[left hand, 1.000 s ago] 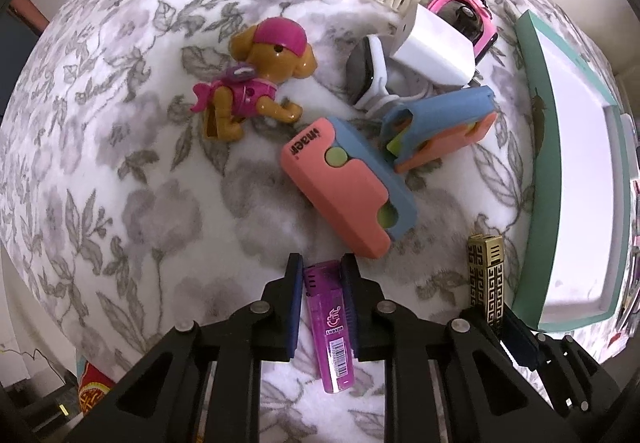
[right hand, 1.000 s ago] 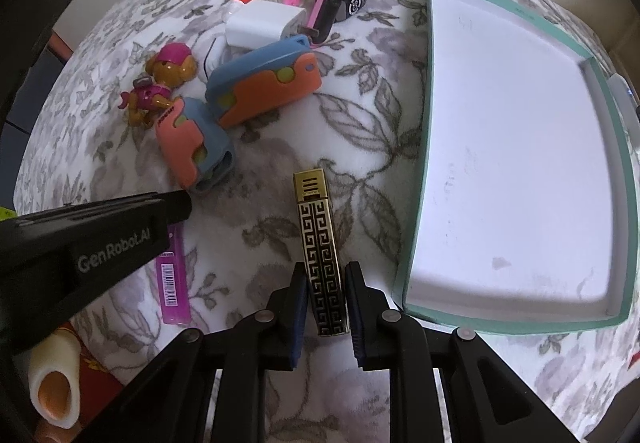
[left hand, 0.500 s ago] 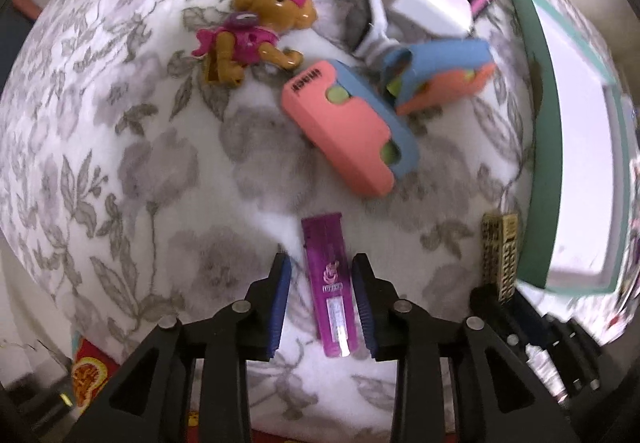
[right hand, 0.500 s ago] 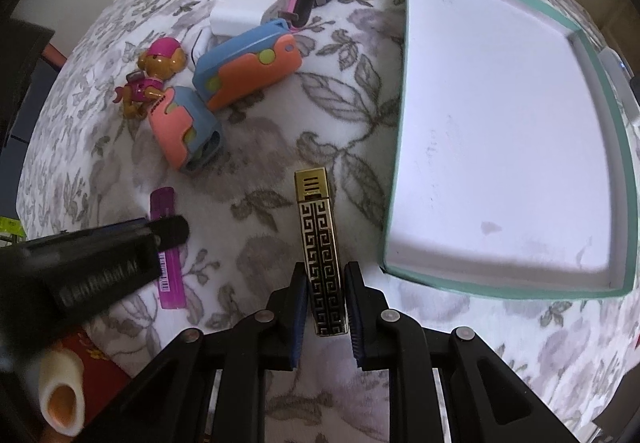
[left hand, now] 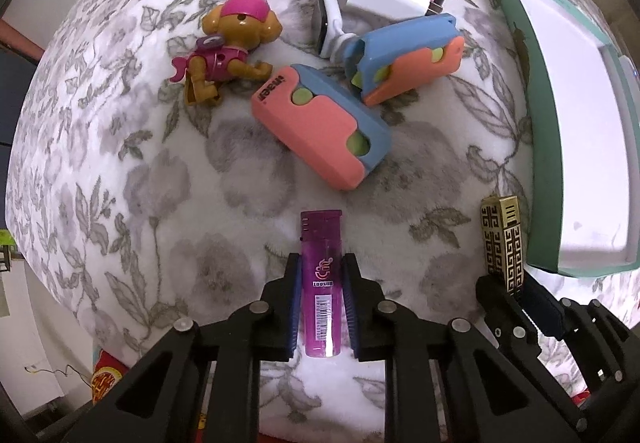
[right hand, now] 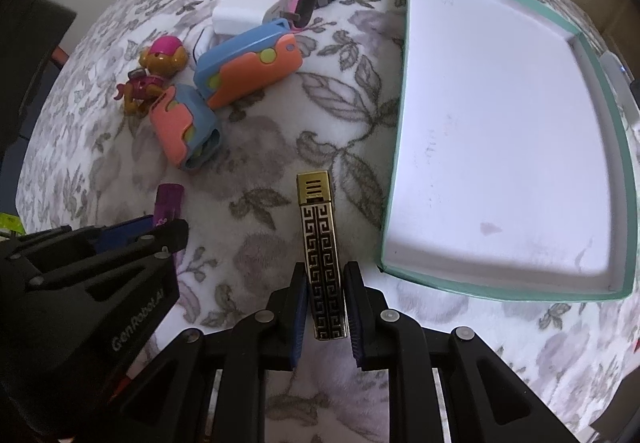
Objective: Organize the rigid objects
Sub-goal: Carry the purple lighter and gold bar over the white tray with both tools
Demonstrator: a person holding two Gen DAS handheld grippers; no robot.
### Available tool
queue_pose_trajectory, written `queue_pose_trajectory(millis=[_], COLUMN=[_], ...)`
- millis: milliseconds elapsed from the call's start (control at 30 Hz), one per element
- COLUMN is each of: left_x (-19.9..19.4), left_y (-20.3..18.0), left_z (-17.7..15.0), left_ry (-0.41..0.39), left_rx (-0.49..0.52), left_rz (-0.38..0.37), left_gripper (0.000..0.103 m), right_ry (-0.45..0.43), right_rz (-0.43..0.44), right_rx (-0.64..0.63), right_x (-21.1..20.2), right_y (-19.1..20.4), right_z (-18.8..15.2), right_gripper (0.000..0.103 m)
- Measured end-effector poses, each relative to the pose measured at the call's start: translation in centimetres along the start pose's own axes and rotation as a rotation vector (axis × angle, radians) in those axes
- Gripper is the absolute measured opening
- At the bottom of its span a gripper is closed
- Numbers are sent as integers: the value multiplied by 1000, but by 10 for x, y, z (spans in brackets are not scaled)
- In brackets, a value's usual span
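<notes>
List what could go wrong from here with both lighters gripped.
The purple lighter and gold lighter are each pinched near one end, so either might pivot or slip from the left gripper or right gripper. The grippers sit close together and could collide heading to the teal box.

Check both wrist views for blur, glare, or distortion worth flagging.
Left wrist: sharp, strong fisheye bending at the edges; the tray interior is blown out white; purple lighter label readable. Right wrist: sharp too; gold lighter shows mild sheen; tray evenly lit, faint smudges visible; corners vignetted black.
</notes>
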State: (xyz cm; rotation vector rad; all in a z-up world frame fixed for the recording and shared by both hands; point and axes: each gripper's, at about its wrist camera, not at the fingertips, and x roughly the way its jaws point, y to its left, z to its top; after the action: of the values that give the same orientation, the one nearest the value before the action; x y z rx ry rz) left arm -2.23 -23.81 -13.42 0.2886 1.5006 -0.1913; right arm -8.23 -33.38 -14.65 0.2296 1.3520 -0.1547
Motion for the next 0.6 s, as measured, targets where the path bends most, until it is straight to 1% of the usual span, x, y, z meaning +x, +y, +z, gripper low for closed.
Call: queue_pose_trajectory(millis=[33, 100, 133, 233, 367, 467, 533, 567, 600], left_x=[-1, -9, -11, -26, -55, -67, -76, -81, -88], left_y=[0, 1, 2, 0, -7, -2, 0, 8, 10], left_z=[0, 0, 0, -1, -3, -10, -10, -5, -7], left_ry=[-1, -13, -23, -79, -168, -204, -226, -237, -250], left_rx=[-9, -22, -25, -29, -36, -45, -48, -50, -53], left_rz=[-10, -30, -38, -59, -93, -114, -126, -132, -136], left_gripper=[20, 20, 20, 20, 20, 20, 20, 20, 20], right_ry=[-1, -6, -8, -32, -64, -88, -111, -124, -140], right_rz=[-1, -6, -7, 2, 30, 57, 81, 90, 99], right_rx=[2, 2, 2, 11, 41, 67, 85, 93, 103], right_x=[-1, -5, -14, -22, -32, -39, -48, -52, -57], right_y=[5, 10, 14, 16, 13, 7, 1, 0, -2], right_z=[-1, -1, 3, 3, 8, 12, 15, 16, 18], right_gripper=[18, 18, 17, 17, 16, 16, 16, 16, 16])
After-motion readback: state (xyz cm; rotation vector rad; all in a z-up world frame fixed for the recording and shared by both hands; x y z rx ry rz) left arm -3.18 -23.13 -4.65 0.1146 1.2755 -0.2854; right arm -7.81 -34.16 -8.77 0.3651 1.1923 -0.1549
